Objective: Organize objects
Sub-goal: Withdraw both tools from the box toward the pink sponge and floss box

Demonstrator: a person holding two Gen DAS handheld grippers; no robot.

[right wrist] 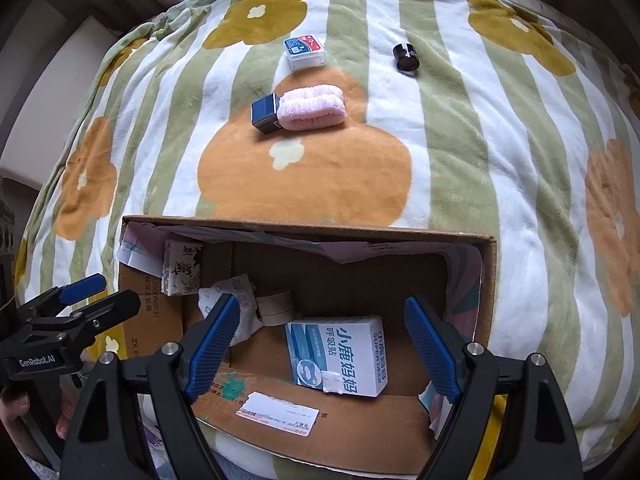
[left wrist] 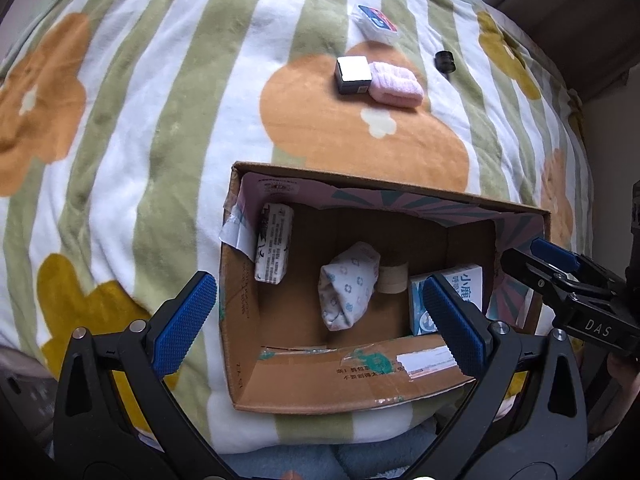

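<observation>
An open cardboard box sits on a flowered, striped blanket. Inside it lie a white printed packet, a floral cloth bundle, a tape roll and a blue-and-white carton. My left gripper hangs open above the box's left half, nothing between its pads. My right gripper is open over the carton, not touching it. Beyond the box, a pink towel roll lies against a dark small box, with a card case and a black cylinder further back.
The blanket bulges over a soft surface and falls away at its edges. The other gripper reaches in beside the box's right wall. A hand holds the left tool. Bare blanket stretches left of the box.
</observation>
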